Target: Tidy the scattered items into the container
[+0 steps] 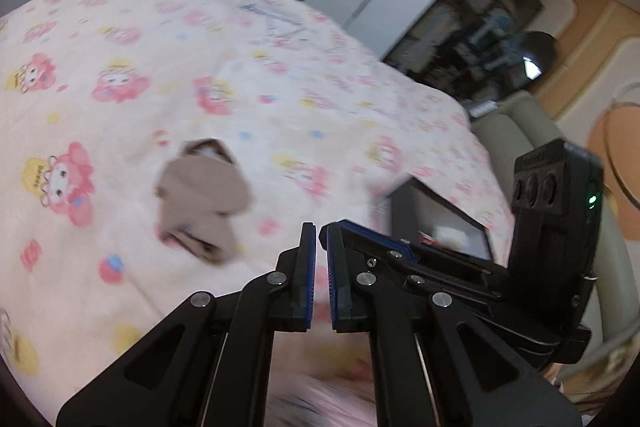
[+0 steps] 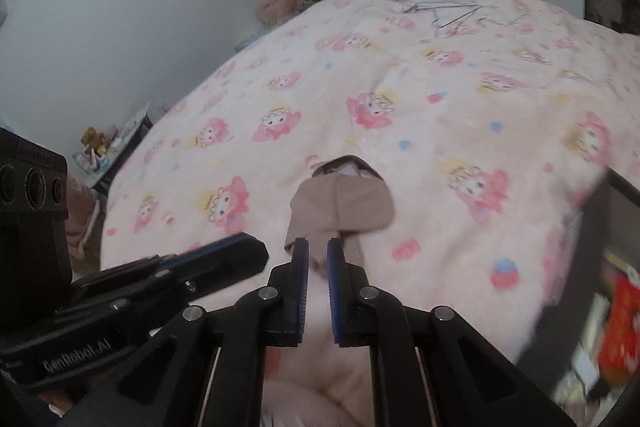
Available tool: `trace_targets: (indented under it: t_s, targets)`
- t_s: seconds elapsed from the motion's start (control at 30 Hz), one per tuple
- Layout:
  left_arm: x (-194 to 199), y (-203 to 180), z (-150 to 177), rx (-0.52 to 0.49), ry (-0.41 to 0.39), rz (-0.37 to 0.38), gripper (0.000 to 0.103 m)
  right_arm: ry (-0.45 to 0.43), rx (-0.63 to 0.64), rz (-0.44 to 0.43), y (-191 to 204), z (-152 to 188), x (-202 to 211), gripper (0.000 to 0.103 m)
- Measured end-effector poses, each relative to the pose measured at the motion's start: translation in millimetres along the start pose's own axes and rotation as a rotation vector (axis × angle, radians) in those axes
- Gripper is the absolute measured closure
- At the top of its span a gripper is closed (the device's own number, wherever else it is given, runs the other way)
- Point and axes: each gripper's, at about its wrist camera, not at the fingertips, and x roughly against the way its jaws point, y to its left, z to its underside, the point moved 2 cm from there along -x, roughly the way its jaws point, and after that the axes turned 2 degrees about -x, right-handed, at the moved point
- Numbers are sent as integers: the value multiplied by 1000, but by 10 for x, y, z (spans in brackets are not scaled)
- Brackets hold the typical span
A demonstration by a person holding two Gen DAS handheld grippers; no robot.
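Beige folded cloth (image 2: 340, 205) is sitting on the pink cartoon blanket (image 2: 440, 99) covering the bed, and that looks like the next thing to go into the container (image 1: 440, 223), which is peeking out at the blanket's edge on the right side in the left wrist view (a dark-rimmed box with some bits already inside, too blurry to name). The right gripper (image 2: 318, 255) is pointing straight at the cloth's near end, fingers only slightly apart with nothing between them, so I'd say it needs opening wider before it goes in. The left gripper (image 1: 318, 239) is hanging just beside it, fingers nearly together and gripping nothing. For a good grab I'm thinking: come down on the narrow near end where the folds are stacking up, pinch through all the layers, and lift slowly so it isn't unfolding or dragging the blanket along. The cloth's long axis is running away from the right gripper, with the narrow end nearest and the wide, open-looking end pointing toward the far side of the bed.
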Motion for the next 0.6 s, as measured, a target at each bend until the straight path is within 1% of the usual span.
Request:
trace_targets:
  t_s: [0.07,0.17,0.27,0.37,0.4,0.47,0.5,0.53,0.6]
  targets:
    - [77,-269,137,-34,3,11,99,-34,-27,0,-54,175,326,96]
    - [97,-517,310,-69,9,-36,99,-66,-57,14,-151,424,729,96]
    - [67,-488,371,-44,40,-84,99,-67,-77,41,-224,549,872,96]
    - [142,-405,362,-32,29,-120,99,-63,-86,39,-238,574,902,95]
    - [172,-363,342,-25,24,-128,95,-64,-83,35,-223,565,889,95]
    - [194,-238,294,-8,20,-152,85,-51,-75,36,-187,529,804,88]
    - [179,-152,262,3,20,-166,75,-38,-71,39,-165,499,722,85]
    - [154,-74,243,12,23,-174,67,-28,-66,39,-159,496,675,74]
    - [28,139,177,37,41,-192,66,-3,-49,37,-127,450,479,56]
